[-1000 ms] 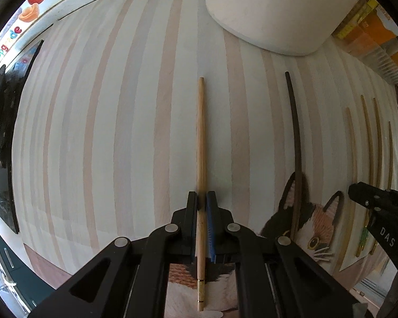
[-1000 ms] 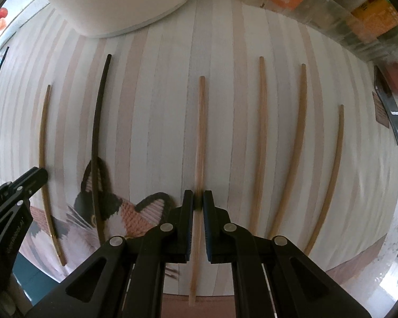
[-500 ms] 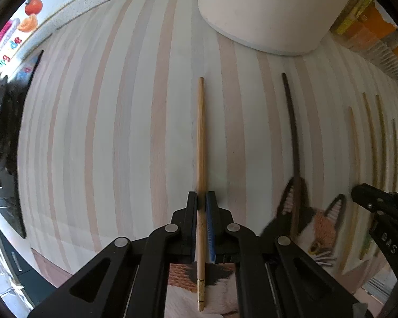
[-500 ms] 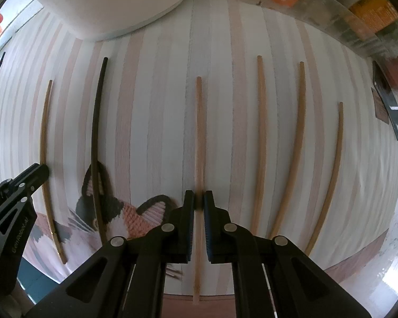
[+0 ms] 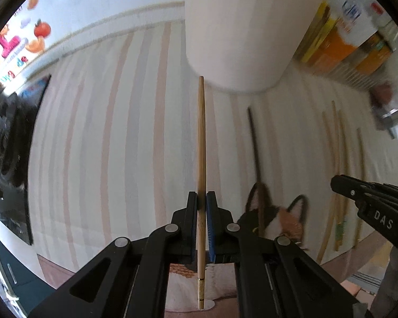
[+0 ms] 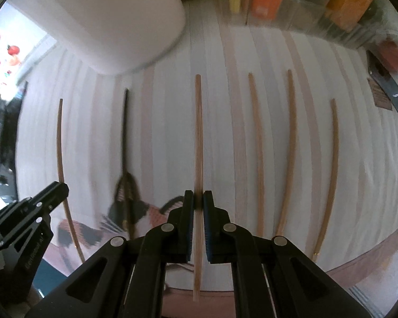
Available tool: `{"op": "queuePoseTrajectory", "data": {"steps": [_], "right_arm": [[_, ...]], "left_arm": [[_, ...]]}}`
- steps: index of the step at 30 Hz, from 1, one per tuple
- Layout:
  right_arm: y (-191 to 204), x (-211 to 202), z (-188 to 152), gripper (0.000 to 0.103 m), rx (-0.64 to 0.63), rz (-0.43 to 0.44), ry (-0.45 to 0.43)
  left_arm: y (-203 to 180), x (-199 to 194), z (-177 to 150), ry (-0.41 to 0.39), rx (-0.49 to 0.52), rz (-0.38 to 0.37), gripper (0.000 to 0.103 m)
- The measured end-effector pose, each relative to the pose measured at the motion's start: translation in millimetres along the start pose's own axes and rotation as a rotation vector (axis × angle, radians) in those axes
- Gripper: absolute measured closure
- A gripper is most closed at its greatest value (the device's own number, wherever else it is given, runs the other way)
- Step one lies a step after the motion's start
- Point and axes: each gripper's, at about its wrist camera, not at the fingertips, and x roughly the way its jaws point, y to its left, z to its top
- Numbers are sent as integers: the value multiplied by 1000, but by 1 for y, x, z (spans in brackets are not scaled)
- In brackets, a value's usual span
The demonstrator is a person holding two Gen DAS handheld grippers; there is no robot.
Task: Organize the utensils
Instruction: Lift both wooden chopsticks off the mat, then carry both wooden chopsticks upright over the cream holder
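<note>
Tongs on the left (image 5: 202,198) clench a golden-tipped chopstick (image 5: 201,159); right tongs (image 6: 198,198) clench a plain chopstick (image 6: 198,132), with three wooden chopsticks (image 6: 289,145) lying rightward on the striped worktop (image 6: 167,137).

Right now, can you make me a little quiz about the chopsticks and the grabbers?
1. True or false: the left gripper is shut on a wooden chopstick.
2. How many chopsticks lie on the striped cloth to the right of the stick in the right gripper, in the right wrist view?
A) one B) three C) five
3. Fill in: the one chopstick that is not light wood, the dark chopstick, is coloured ____.

Key: 1 true. 2 B: three light wooden sticks lie apart there. 3 black.
</note>
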Motion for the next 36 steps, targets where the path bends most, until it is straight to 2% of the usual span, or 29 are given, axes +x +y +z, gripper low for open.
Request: {"op": "queuePoseTrajectory", "data": {"steps": [6,11,17,20,23,28,32,36], "right_arm": [[-7,-46,7,96,6,52,-93],[-4,-105,16,96,12,112,-208],[0,-192,44,96,23,210,-389],[7,-230,59,96,19,243,-485],[16,-264,84,96,13,245,-587],[29,-284,130,96,19,238,-708],[37,-291,167,96,19,231,-784],[51,-285,193,96,-6,204,-832]], "left_arm": [[8,-61,10,-133,-7,-41,99],[4,-133,24,-263,-7,-136,99],[-2,-204,62,-400,-12,-248,99],[5,-225,88,-477,-38,-264,99],[5,-236,123,-560,-77,-245,99],[13,-240,174,-662,-130,-210,99],[20,-224,210,-685,-162,-195,99],[25,-198,231,-680,-185,-185,99]]}}
